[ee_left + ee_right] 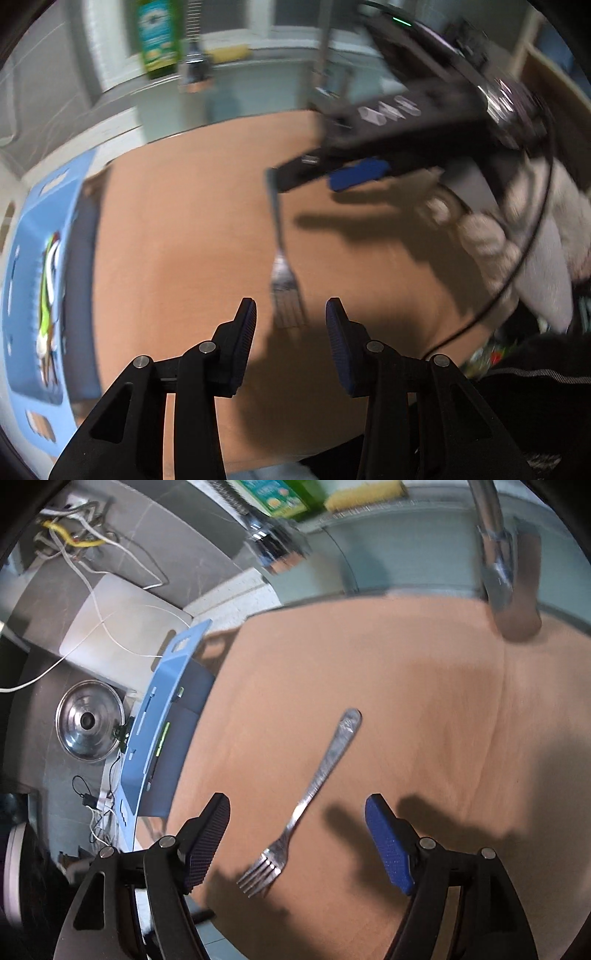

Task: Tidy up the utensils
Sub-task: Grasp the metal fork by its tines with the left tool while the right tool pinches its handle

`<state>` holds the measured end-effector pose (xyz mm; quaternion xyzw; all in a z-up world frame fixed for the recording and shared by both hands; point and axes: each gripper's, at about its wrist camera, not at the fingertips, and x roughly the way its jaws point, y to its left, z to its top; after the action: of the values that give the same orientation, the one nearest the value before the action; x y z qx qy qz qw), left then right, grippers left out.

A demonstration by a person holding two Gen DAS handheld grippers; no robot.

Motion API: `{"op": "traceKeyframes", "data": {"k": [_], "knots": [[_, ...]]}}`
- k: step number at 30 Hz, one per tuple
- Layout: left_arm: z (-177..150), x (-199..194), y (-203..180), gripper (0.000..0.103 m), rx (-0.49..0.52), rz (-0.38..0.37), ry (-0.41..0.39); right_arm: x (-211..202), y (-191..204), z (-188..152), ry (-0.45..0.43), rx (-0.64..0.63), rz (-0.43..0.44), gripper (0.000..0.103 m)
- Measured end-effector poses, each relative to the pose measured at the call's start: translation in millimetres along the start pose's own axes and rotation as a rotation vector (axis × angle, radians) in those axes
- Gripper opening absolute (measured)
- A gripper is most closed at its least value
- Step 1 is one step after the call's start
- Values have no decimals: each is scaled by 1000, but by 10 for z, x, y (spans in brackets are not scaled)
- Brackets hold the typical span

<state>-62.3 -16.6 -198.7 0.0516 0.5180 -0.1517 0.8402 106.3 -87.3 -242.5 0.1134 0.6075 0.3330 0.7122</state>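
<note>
A tan wooden board [406, 686] fills the middle of both views, with a pale steel sink edge [406, 546] running behind it — a green bottle [159, 37] and a yellow sponge [364, 494] sit on the ledge there. To the left lie grey stone-look tiles [177, 546], a tangle of white cables [74, 535] and a shiny steel pot lid [88, 725]. Light falls from above, throwing soft dark shadows across the board.

The fork [314, 797] is shiny metal with a patterned handle, lying on a matt, smooth tan desk [424, 720]. The blue tray [147, 753] looks like smooth plastic, and the pot lid [88, 725] is polished, glossy metal.
</note>
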Motion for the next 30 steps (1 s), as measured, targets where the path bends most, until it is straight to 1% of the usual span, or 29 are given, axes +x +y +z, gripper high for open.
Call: {"op": "traceKeyframes", "data": {"k": [1, 5, 9, 11, 19, 26, 28, 30], "knots": [[7, 43, -68, 38, 29, 4, 11, 21, -36, -6, 7, 20, 16, 71], [19, 209, -195, 38, 91, 9, 63, 121, -134, -1, 36, 69, 33, 54], [32, 380, -220, 38, 129, 46, 112, 232, -182, 5, 61, 108, 57, 47], [35, 434, -204, 38, 127, 47, 129, 278, -196, 14, 69, 120, 57, 41], [40, 521, -63, 38, 110, 54, 163, 361, -235, 66, 80, 162, 81, 34], [66, 578, 19, 38, 107, 42, 180, 378, -236, 79, 81, 169, 86, 33], [99, 614, 50, 35, 97, 21, 187, 391, -243, 91, 84, 182, 94, 33], [135, 640, 122, 31, 83, -3, 196, 399, -259, 107, 88, 198, 102, 33]]}}
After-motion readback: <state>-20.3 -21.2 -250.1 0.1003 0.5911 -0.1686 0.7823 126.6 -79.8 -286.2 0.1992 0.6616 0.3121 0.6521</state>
